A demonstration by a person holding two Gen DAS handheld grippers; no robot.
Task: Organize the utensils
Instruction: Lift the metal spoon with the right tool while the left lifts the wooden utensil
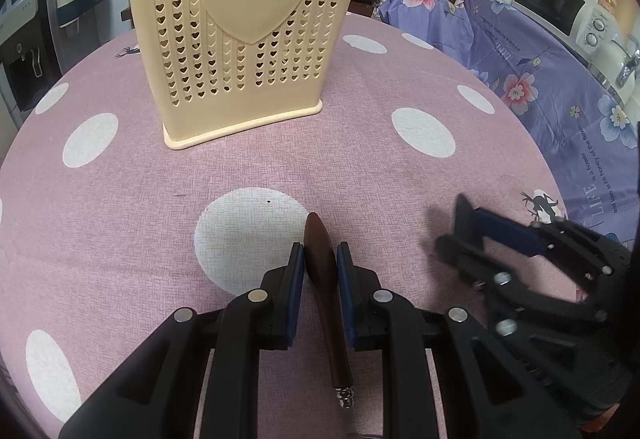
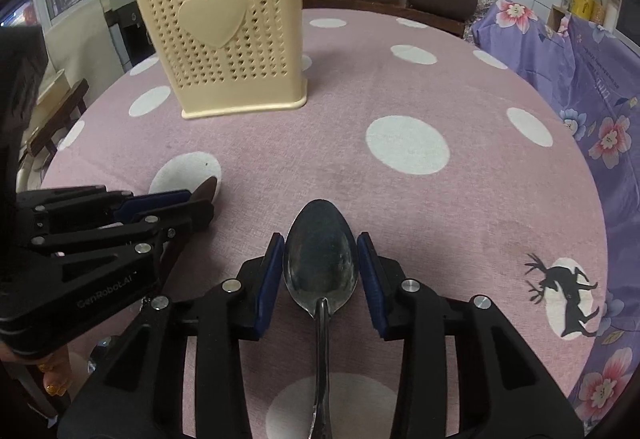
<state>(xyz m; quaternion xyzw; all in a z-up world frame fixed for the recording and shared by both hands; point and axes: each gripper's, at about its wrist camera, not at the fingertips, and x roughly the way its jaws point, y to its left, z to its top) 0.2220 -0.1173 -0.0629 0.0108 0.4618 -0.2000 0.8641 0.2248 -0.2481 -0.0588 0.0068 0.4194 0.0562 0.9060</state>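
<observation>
Left gripper (image 1: 320, 251) clamps a brown handle (image 1: 322, 279), lengthwise between its fingers. Right gripper (image 2: 320, 243) seemingly pinches the spoon (image 2: 320, 259) bowl. Holder (image 1: 240, 27) stands upper centre, ahead of both.

Cream perforated utensil holder (image 1: 240, 35) with a raised heart stands upright at the desk's far side. Brown wooden handle (image 1: 322, 279) with a metal collar lies between the left claw's pads. Steel spoon (image 2: 320, 263) lies bowl forward between the right claw's pads.

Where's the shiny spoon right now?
In the right wrist view, the metal spoon sits low in the middle, its bowl between the right hand-held gripper's blue pads, over the pink dotted tablecloth.
</observation>
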